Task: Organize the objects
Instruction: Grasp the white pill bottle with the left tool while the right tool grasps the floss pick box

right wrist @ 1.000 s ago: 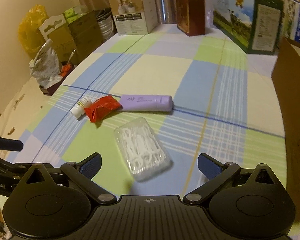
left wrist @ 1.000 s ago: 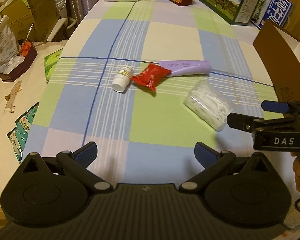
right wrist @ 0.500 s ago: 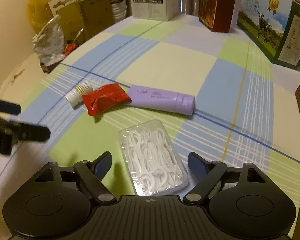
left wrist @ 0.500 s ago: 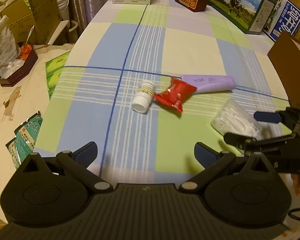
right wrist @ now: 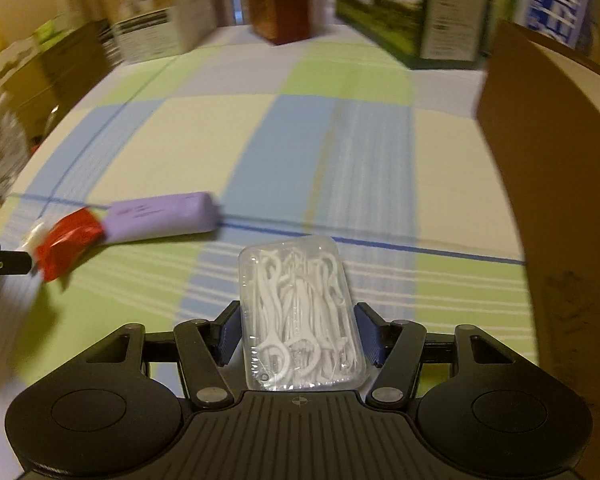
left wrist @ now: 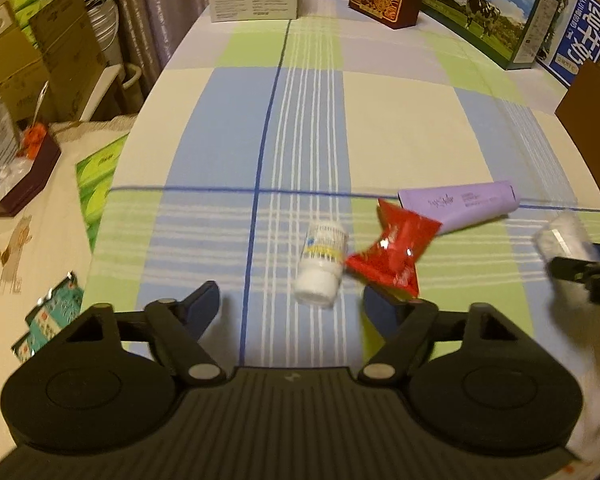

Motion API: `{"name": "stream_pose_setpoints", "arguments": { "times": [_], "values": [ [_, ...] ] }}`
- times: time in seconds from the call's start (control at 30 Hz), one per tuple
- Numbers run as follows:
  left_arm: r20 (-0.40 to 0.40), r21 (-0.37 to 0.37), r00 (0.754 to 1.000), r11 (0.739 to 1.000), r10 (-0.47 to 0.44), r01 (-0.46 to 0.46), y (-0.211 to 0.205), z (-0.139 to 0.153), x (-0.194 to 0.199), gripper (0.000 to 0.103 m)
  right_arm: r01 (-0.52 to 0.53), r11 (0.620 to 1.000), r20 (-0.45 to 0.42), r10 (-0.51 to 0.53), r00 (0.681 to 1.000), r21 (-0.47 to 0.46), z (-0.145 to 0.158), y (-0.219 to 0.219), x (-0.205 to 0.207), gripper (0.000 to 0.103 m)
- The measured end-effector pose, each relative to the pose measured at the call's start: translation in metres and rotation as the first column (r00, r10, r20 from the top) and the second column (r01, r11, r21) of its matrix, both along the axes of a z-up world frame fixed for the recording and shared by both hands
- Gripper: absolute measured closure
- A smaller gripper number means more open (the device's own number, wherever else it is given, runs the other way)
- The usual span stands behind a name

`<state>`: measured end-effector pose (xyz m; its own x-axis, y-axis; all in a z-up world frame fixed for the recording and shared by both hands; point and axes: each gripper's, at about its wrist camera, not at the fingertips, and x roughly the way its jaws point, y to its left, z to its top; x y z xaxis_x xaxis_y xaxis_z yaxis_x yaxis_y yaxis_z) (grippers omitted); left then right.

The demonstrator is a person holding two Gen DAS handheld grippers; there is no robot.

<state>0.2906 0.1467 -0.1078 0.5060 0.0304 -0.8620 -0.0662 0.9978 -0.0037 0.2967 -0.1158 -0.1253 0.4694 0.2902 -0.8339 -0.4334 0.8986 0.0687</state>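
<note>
Clear case [right wrist: 302, 316] of floss picks sits between the closing right gripper [right wrist: 298, 334]; left gripper [left wrist: 290, 304] closes around the bottle [left wrist: 322, 266], untouched; cloth [right wrist: 204, 136] beyond lies bare.

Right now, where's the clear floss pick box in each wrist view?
Left wrist: floss pick box blurred at the far right edge, at the right gripper's fingertips.
Right wrist: bottom centre, between the closing right gripper fingers.
Shared landmark: purple tube, lying on the checked cloth beside the red packet.

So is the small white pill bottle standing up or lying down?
Lying down: the white bottle rests on its side on the checked cloth, cap toward the camera.
</note>
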Motion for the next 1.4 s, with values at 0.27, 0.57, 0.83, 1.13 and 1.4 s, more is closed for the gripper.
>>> {"name": "stream_pose_setpoints", "arguments": {
  "times": [0.27,0.57,0.83,1.13,1.4],
  "values": [
    [0.008,0.003,0.999,0.999,-0.049,0.049,-0.001,-0.012,0.03,0.052,0.068,0.998,0.009,-0.068,0.998,-0.015,0.001,-0.02,0.01,0.046],
    [0.015,0.0,0.999,0.999,-0.042,0.042,0.002,-0.015,0.023,0.081,0.031,0.998,0.057,-0.029,0.998,-0.048,-0.002,-0.018,0.006,0.048],
    [0.0,-0.008,1.0,1.0,0.0,0.0,-0.006,-0.013,-0.01,0.081,0.011,0.999,0.049,-0.009,0.999,-0.041,-0.002,-0.025,-0.004,0.049],
    [-0.02,-0.043,0.998,0.998,-0.057,0.056,-0.049,-0.01,-0.048,0.081,-0.053,0.998,0.016,0.054,0.998,-0.039,0.002,-0.048,-0.051,0.049],
    [-0.025,-0.079,0.982,0.98,-0.186,0.183,-0.107,-0.009,-0.064,0.081,-0.093,0.995,-0.026,0.092,0.995,-0.039,0.005,-0.08,-0.093,0.049]
  ]
}}
